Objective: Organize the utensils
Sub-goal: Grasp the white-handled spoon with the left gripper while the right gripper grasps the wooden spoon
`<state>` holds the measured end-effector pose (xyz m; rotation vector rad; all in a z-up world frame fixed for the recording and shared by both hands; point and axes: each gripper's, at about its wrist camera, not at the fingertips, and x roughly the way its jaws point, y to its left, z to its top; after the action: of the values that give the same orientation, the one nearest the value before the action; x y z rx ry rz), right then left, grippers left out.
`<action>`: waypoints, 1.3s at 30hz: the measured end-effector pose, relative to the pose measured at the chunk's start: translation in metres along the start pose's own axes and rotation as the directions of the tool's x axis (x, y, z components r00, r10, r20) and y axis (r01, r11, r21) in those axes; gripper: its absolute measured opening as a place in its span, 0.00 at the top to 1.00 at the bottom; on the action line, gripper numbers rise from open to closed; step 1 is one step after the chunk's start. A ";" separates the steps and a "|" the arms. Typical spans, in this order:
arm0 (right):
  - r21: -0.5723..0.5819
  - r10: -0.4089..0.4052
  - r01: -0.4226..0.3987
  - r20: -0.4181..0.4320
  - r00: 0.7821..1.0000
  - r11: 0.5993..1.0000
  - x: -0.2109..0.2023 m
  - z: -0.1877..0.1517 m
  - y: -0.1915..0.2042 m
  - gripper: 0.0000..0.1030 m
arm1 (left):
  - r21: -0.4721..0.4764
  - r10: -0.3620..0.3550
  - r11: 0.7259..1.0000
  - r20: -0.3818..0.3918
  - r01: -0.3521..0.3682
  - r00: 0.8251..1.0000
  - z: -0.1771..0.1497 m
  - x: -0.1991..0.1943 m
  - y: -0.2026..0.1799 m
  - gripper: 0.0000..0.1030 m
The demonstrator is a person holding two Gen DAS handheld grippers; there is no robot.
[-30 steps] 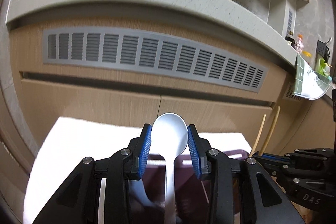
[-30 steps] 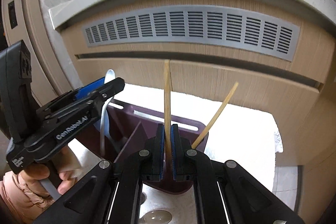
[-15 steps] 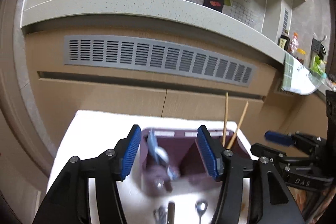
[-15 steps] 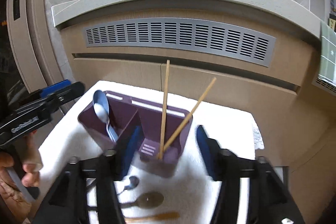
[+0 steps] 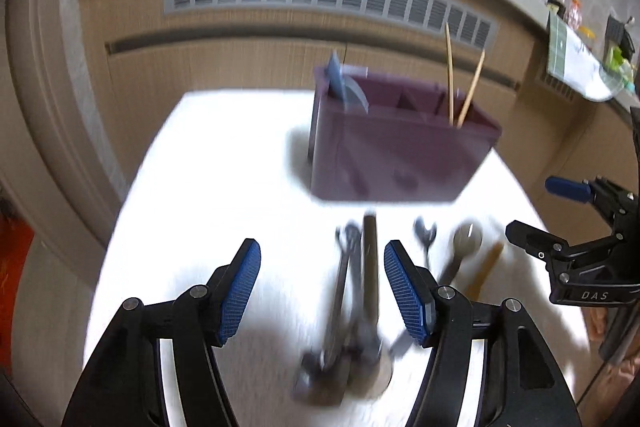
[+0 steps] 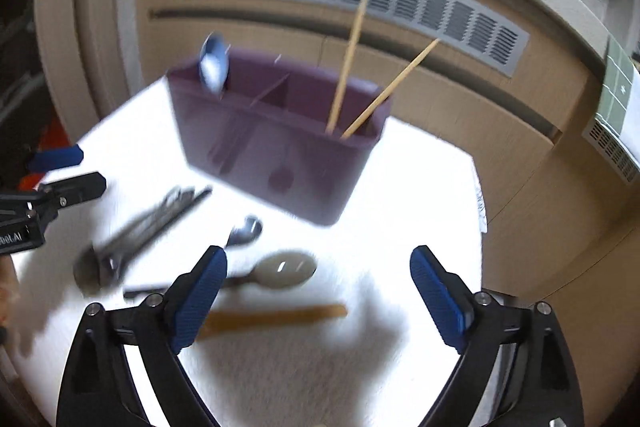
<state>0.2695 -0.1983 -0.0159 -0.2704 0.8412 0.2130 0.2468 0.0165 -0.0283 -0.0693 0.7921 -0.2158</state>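
Left side risk: A blurry heap of metal cutlery (image 5: pixel 352 311) is seen lying between the blue pads of the left gripper (image 5: pixel 322 293). Two or three pieces could be grabbed at once, because they lie on top of each other. One could then be dropped on the way to the box.
Middle risk: The purple box (image 6: pixel 276 135) could be bumped and tipped if a gripper is swung in too fast. The picture is smeared, so fast moving is guessed.
Right side risk: The flat wooden stick (image 6: pixel 276 317) could slip out, because it lies low on the soft white cloth (image 6: pixel 304 379) and is thin.
Left fingers: The jaws are held about half open and have just been opening. Nothing is pinched. The heap is between the pads, but no touching can be made out.
Right fingers: The right gripper (image 6: pixel 318 297) is held very wide and has just been opening. Nothing is held. The wooden stick and a pale spoon (image 6: pixel 282 269) lie under it, and a small metal spoon (image 6: pixel 244 229) lies nearby.
Things put away: A blue spoon (image 6: pixel 214 65) is stood in the left end of the box. Two chopsticks (image 6: pixel 348 67) are leaned in the right end.
Things left: The rest is spread on the cloth in front of the box.
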 end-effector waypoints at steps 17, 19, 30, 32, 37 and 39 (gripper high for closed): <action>0.117 0.165 -0.147 -0.156 0.974 0.982 0.020 -0.046 0.020 0.02 | 0.033 -0.035 0.999 -0.100 0.039 0.994 -0.038 0.006 0.002 0.37; 0.169 0.152 -0.125 -0.158 0.976 0.978 0.023 -0.044 0.014 0.02 | 0.033 -0.035 0.999 -0.098 0.039 0.995 -0.038 0.005 0.004 0.34; 0.114 0.114 -0.092 -0.202 0.973 0.989 0.044 -0.043 0.038 0.03 | 0.065 -0.069 0.995 -0.085 0.075 0.994 -0.030 0.007 -0.010 0.27; 0.092 0.125 -0.109 -0.190 0.974 0.990 0.035 -0.053 0.036 0.03 | 0.072 -0.074 0.994 -0.092 0.081 0.993 -0.031 0.009 -0.013 0.27; 0.080 0.101 -0.087 -0.193 0.976 0.993 0.016 -0.076 0.019 0.03 | 0.100 -0.108 0.988 -0.108 0.119 0.988 -0.037 0.012 -0.026 0.27; 0.080 0.065 -0.051 -0.183 0.981 0.996 0.016 -0.079 0.009 0.03 | 0.126 -0.133 0.981 -0.098 0.145 0.986 -0.040 0.010 -0.036 0.28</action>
<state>0.2214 -0.2139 -0.0797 -0.1975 1.0401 0.2128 0.2187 -0.0198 -0.0582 0.0110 0.8602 -0.4061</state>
